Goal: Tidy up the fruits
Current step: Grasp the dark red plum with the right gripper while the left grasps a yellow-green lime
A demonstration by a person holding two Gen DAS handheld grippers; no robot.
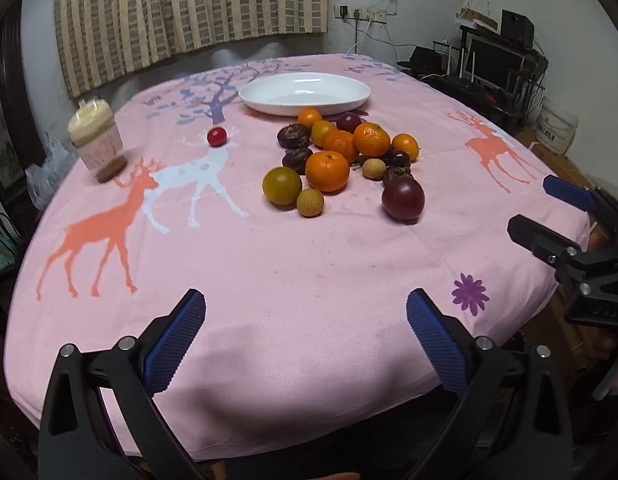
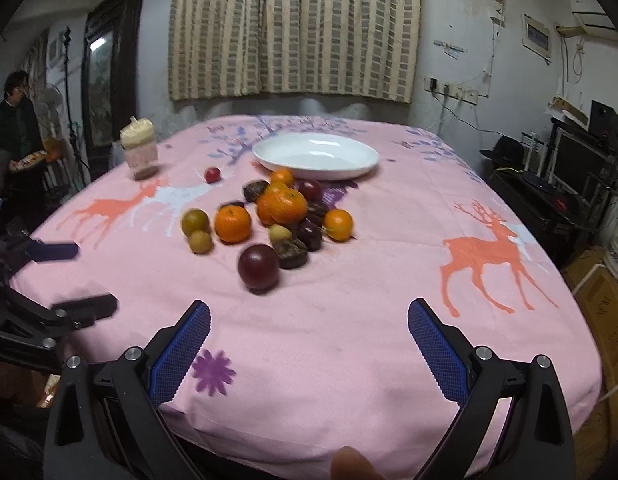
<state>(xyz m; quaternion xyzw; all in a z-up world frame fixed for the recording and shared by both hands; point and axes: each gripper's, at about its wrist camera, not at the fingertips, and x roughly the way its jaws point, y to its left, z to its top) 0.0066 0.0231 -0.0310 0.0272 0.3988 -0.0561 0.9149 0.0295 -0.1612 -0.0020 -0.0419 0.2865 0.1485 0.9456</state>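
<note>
A desk (image 1: 309,272) draped in a pink cloth printed with deer fills the middle of both views. Toward the upper centre sits a white plate (image 1: 305,93) (image 2: 316,156), with nothing on it. Just below the plate, in the centre of the frame, the fruits (image 1: 341,160) (image 2: 269,220) lie in a loose pile on the cloth: orange mandarins, dark purple round ones, a greenish one and small tan ones. The nearest dark purple fruit (image 1: 403,199) (image 2: 259,267) lies at the pile's lower edge. A lidded cup (image 1: 96,140) (image 2: 139,148) stands at the upper left, and a small red fruit (image 1: 217,136) (image 2: 212,175) lies alone between it and the pile. The left gripper (image 1: 305,332) (image 2: 83,276) sits at the bottom of its own view, jaws spread wide over bare cloth. The right gripper (image 2: 309,338) (image 1: 549,212) is likewise spread wide and holds nothing, well apart from the fruits.
</note>
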